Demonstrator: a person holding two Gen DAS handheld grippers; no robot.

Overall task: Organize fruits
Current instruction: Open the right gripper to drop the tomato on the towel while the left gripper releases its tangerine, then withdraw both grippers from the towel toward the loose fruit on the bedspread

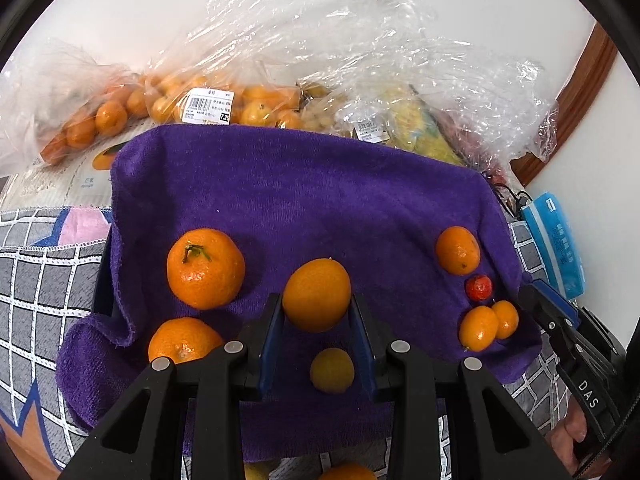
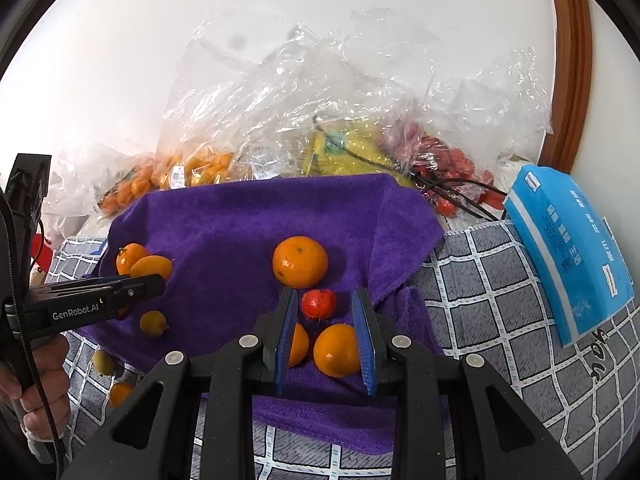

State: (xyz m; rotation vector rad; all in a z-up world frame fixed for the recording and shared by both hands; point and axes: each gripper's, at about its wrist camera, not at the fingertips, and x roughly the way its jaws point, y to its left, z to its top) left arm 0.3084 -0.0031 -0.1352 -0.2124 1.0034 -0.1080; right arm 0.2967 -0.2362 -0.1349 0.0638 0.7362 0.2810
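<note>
1. Centrally, a small smooth orange citrus fruit (image 1: 316, 294) is clamped between the blue pads of the left gripper (image 1: 317, 301), one pad against each flank, above the purple terry towel (image 1: 280, 200).
2. The jaws of the right gripper (image 2: 326, 294) are drawn nearly as close as they go. Nothing is seen pressed between them. A little red fruit (image 2: 318, 304) and a rounded orange fruit (image 2: 338, 350) are framed by the pads but appear to lie on the towel below.
3. The held fruit is judged light, with a thin, glossy skin that may slip and bruise. It is best taken across its widest part, with gentle pressure only.
4. Round fruits are likely to roll once set down, though the soft nap of the towel should check them.
5. Further out, a larger stemmed mandarin (image 1: 205, 268) and other orange fruits are scattered on the towel, well apart from one another.
6. The towel is spread over a grey checked cloth (image 2: 500, 320).
7. Behind it, crinkled clear plastic bags (image 1: 320, 60) of fruit are heaped against a white wall (image 2: 280, 20).
8. A blue paper packet (image 2: 568, 252) lies at the right, near a brown wooden trim (image 2: 572, 60).
</note>
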